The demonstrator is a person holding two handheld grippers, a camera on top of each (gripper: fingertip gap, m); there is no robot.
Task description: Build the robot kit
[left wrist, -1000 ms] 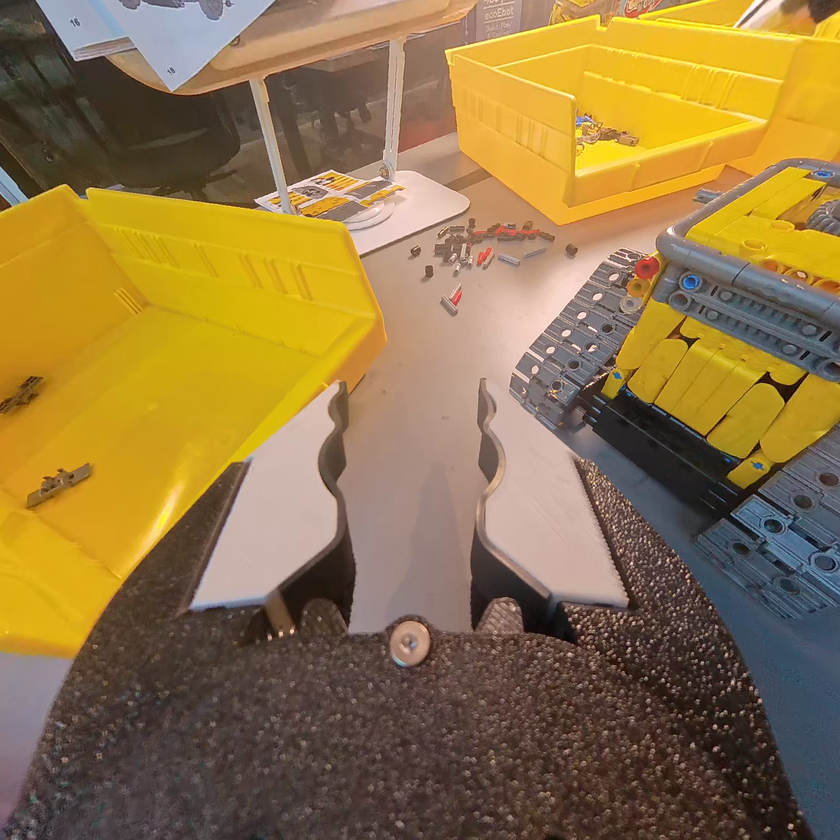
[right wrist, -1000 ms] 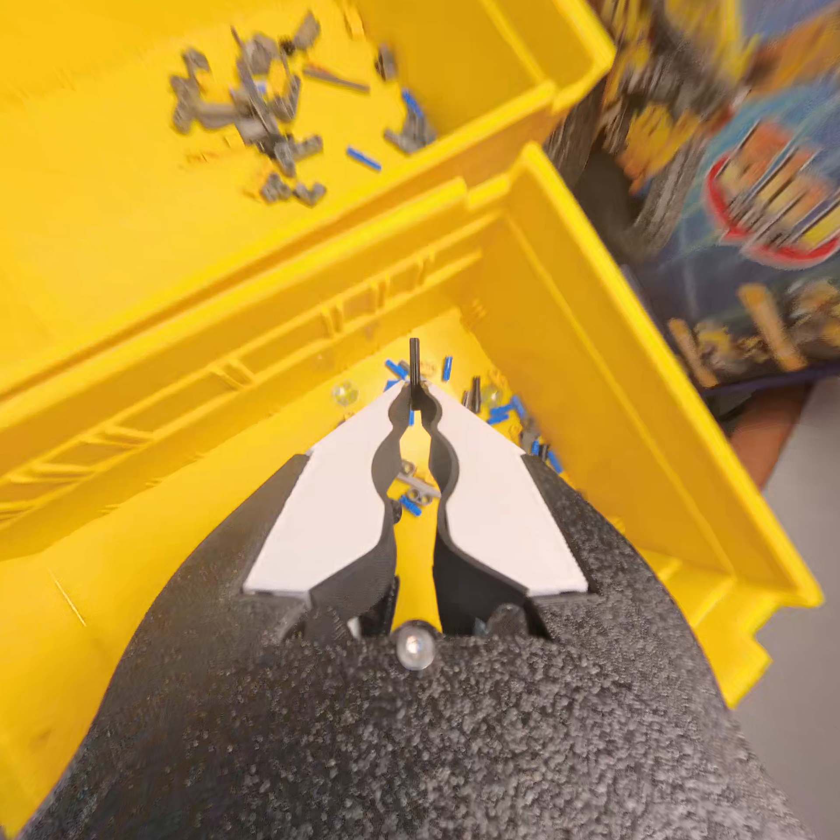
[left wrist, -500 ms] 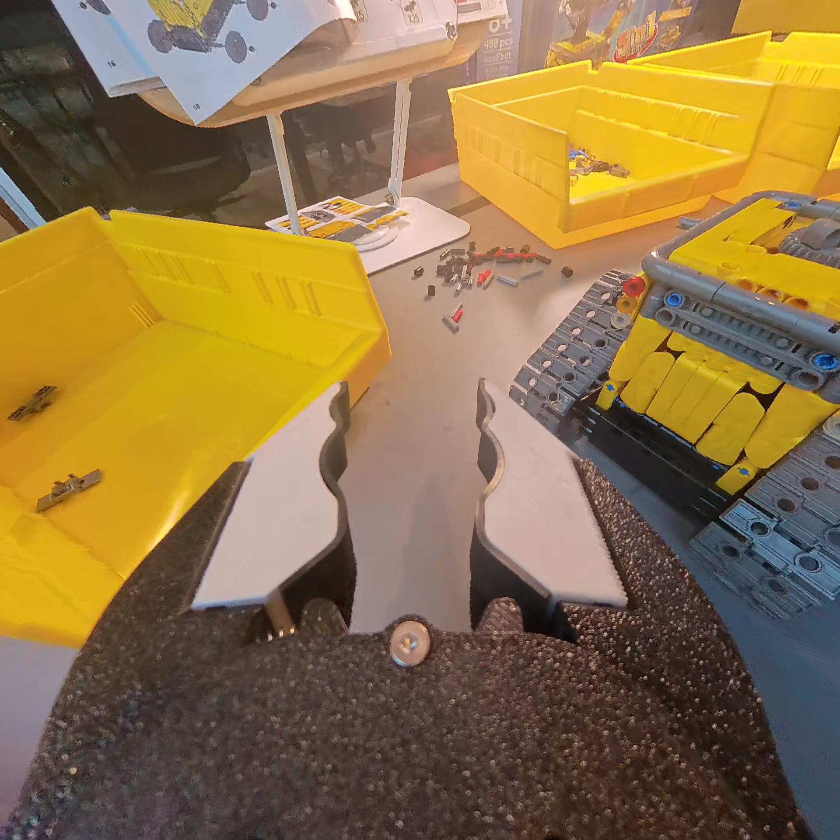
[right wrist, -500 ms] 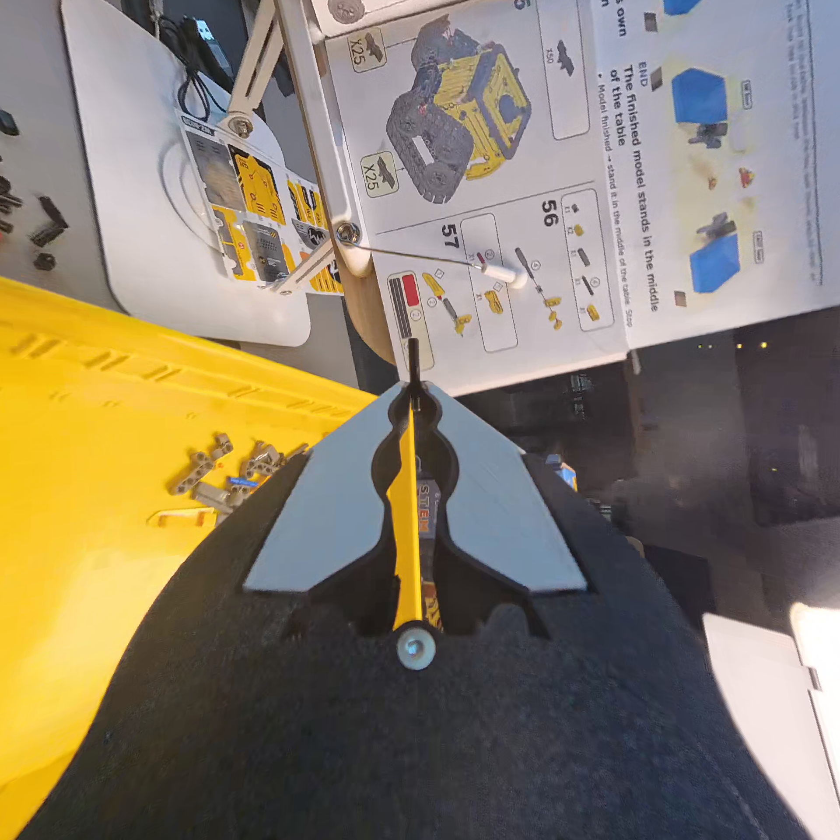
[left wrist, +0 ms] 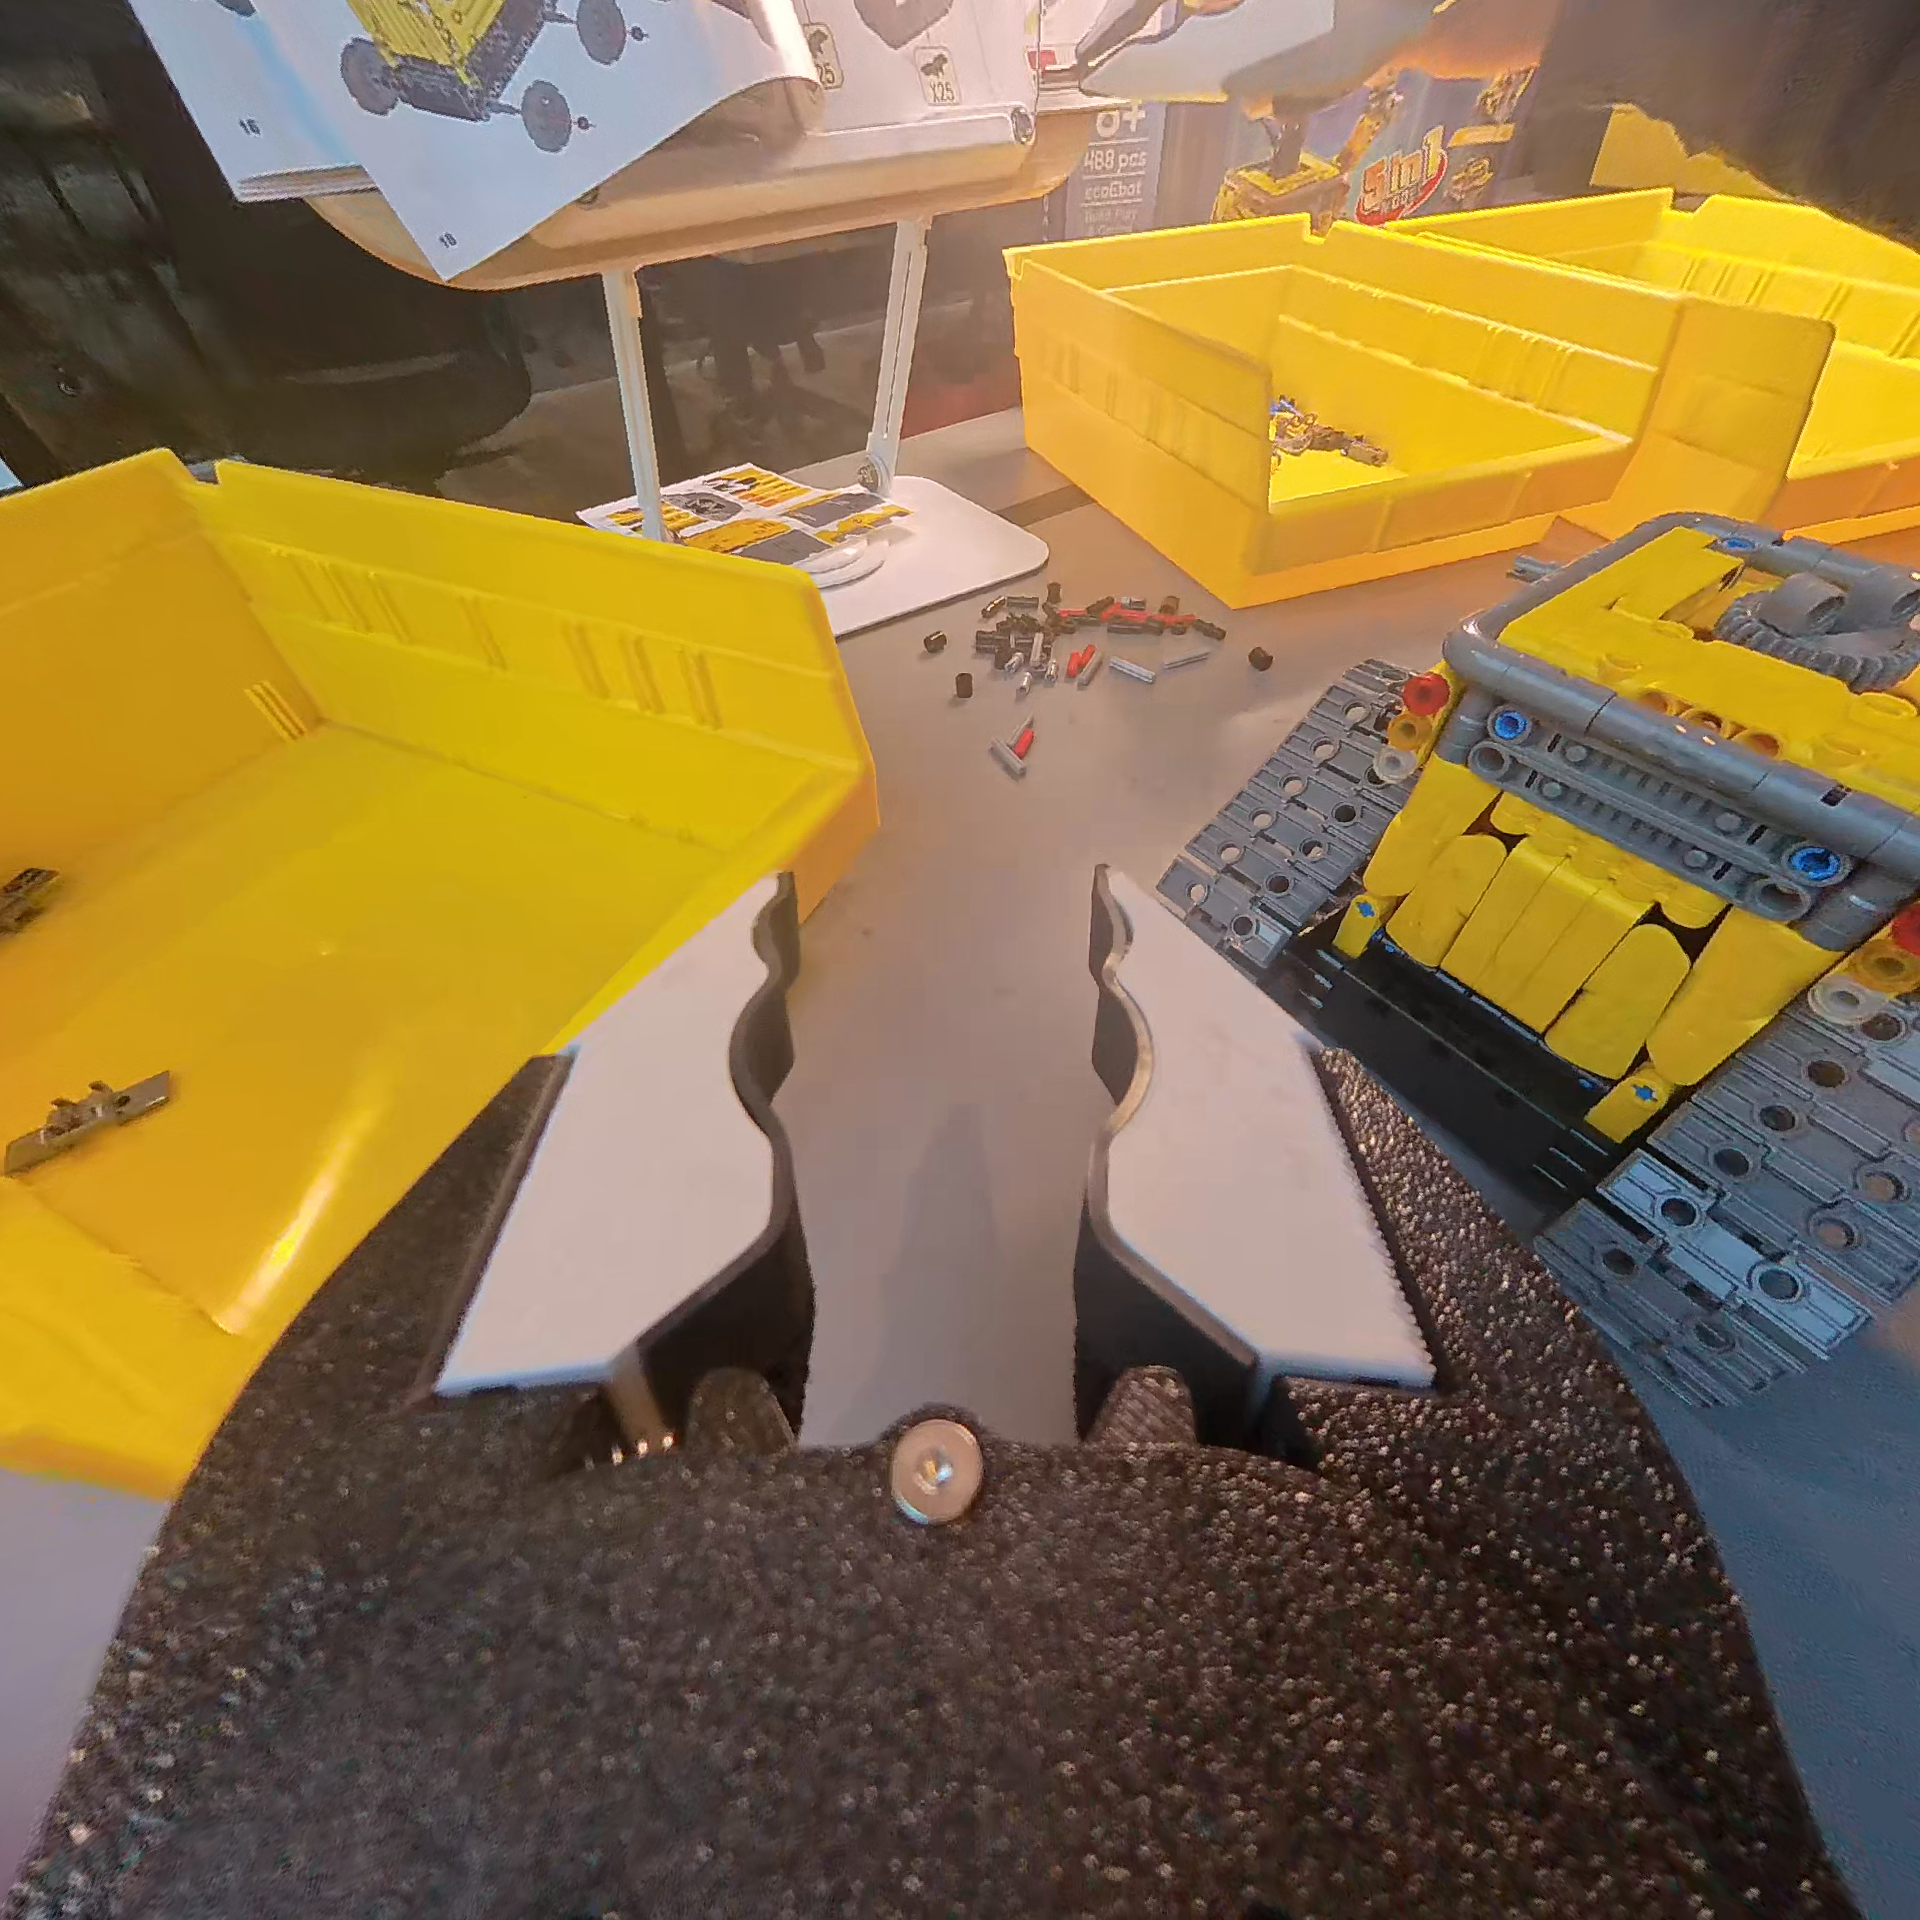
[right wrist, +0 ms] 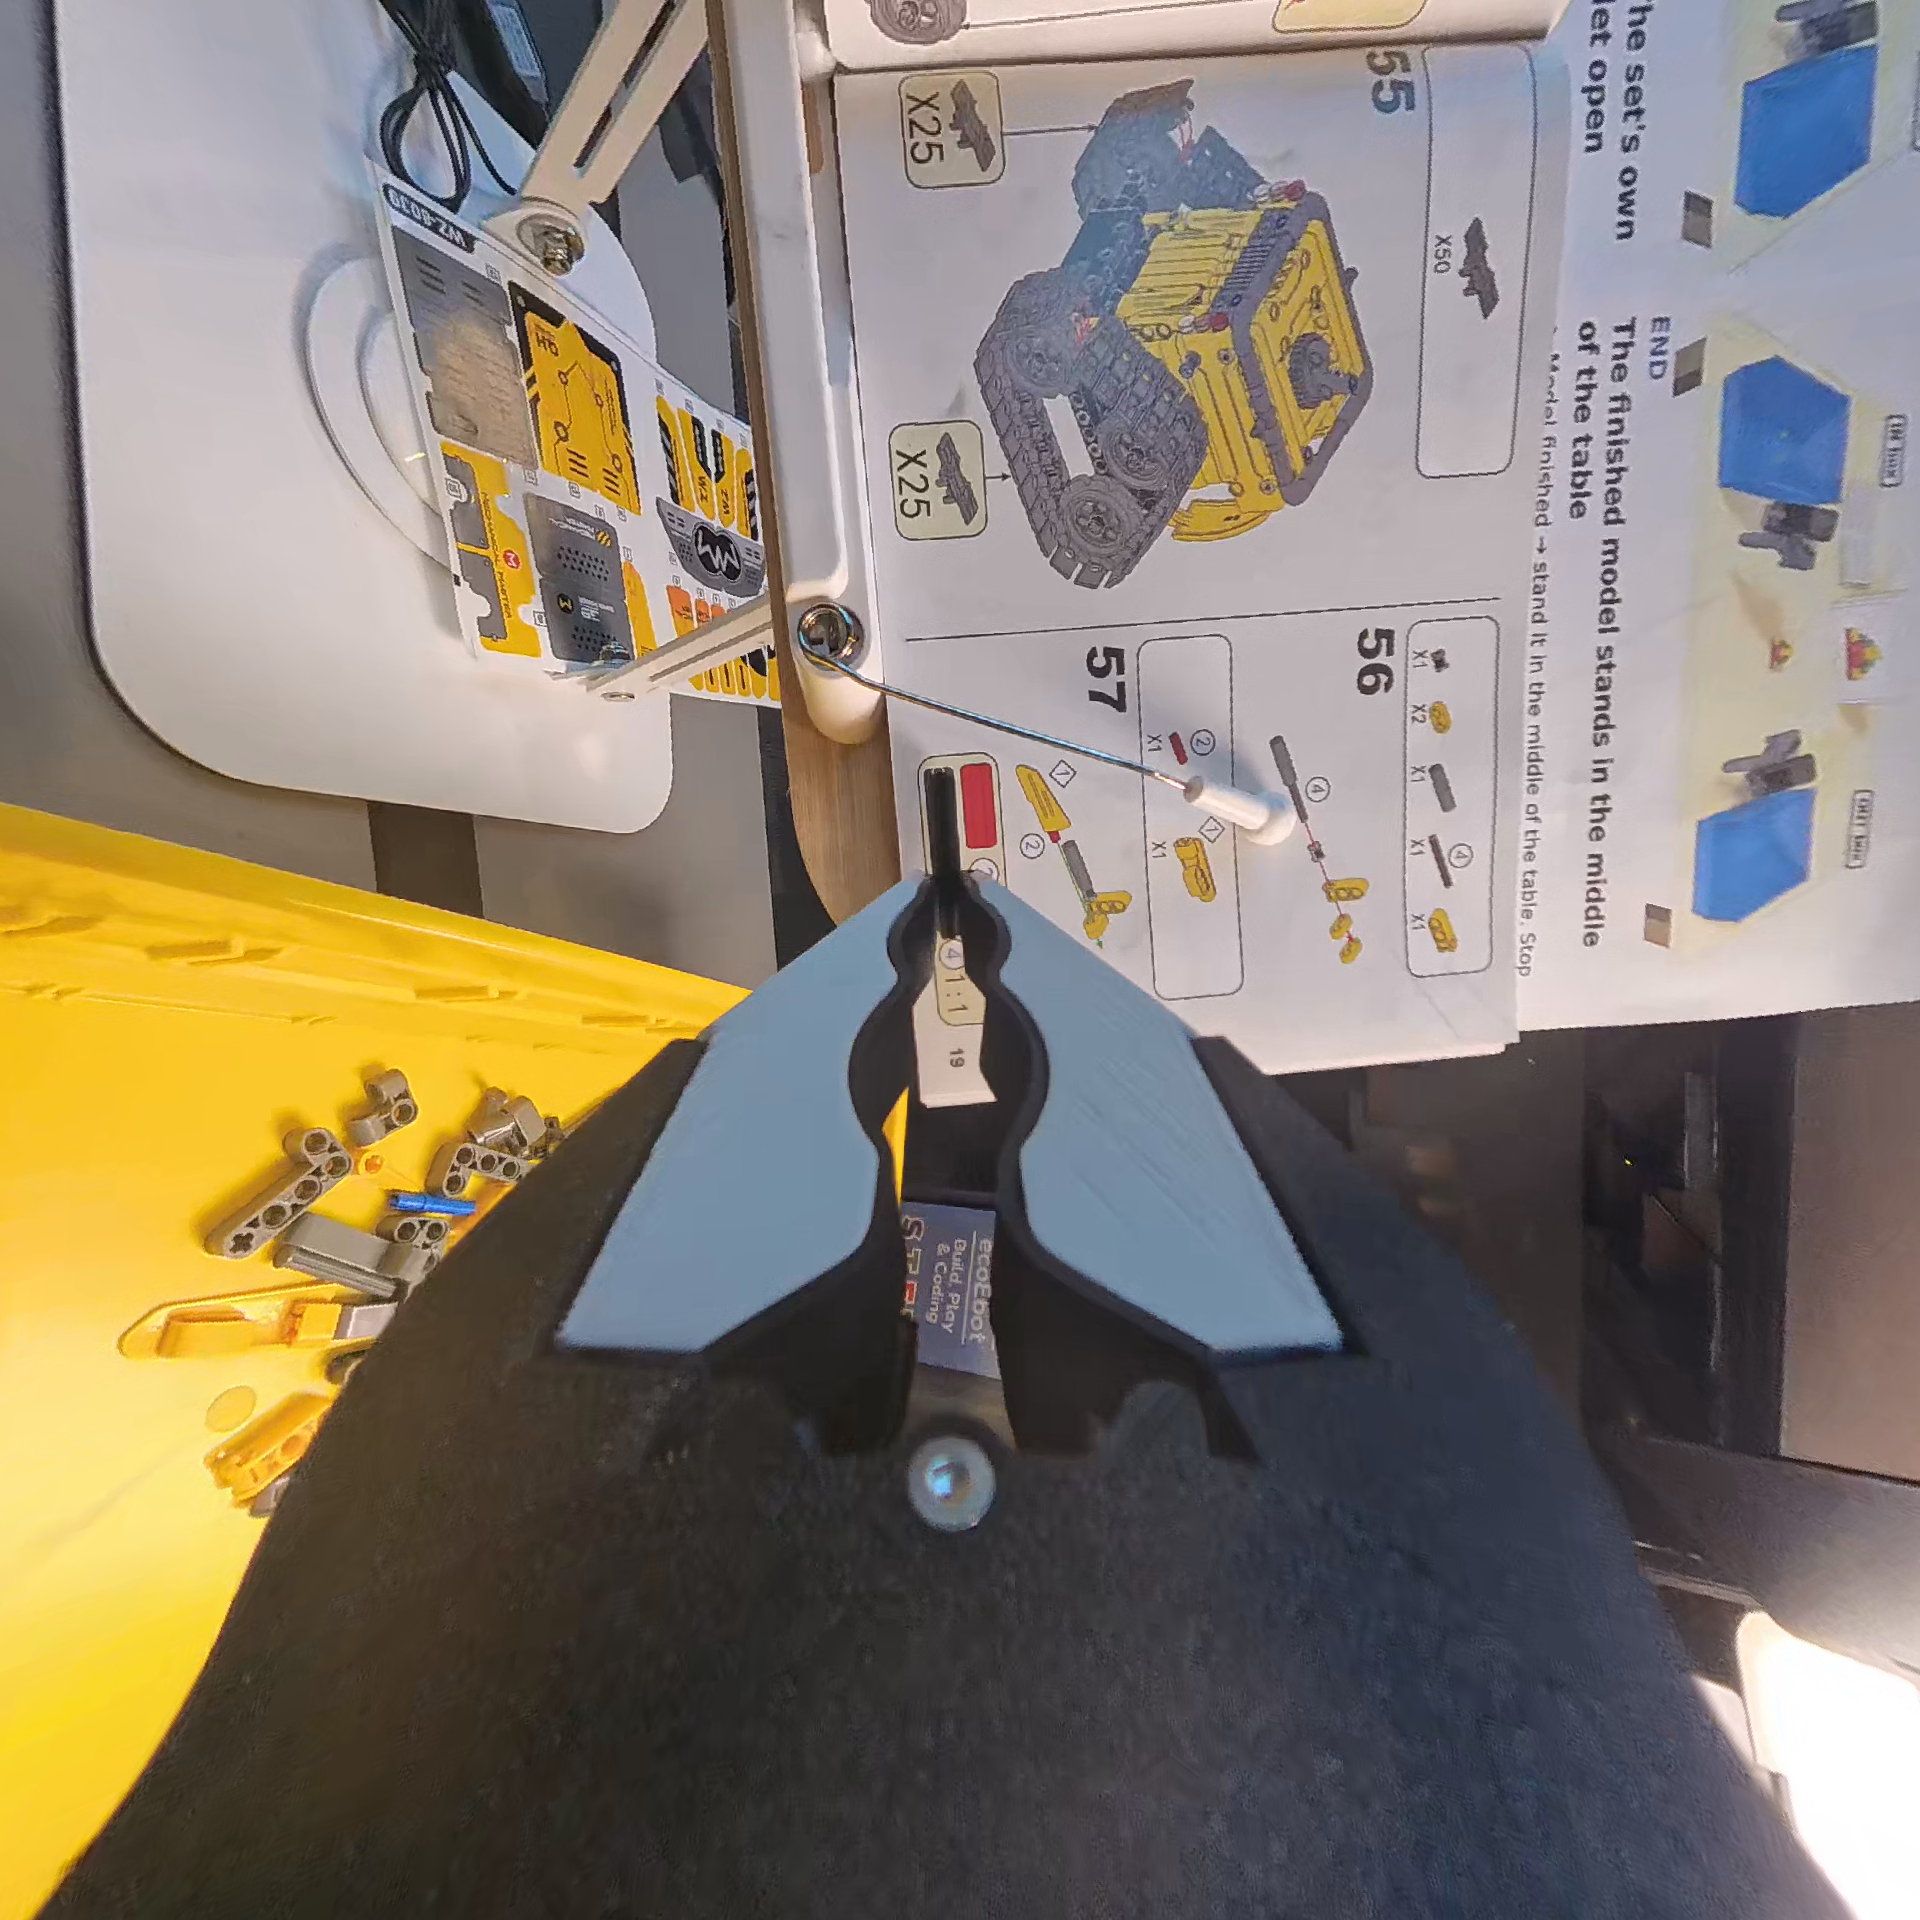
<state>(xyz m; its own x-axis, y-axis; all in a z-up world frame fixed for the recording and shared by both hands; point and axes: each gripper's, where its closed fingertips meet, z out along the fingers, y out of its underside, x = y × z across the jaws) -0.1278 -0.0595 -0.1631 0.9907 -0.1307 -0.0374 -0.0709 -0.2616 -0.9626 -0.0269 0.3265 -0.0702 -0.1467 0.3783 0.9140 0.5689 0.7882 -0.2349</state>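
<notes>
grey table (left wrist: 935, 997) bears yellow bin (left wrist: 416, 831) at left and yellow tracked model (left wrist: 1621, 894) at right | instruction booklet (right wrist: 1195, 499) sits on white stand (right wrist: 790, 343) | left gripper (left wrist: 943, 904) hovers between bin and model, jaws apart, empty | right gripper (right wrist: 951, 894) pinches thin black axle (right wrist: 943, 831), tip before the booklet page | loose small pieces (left wrist: 1070, 644) lie ahead on table
</notes>
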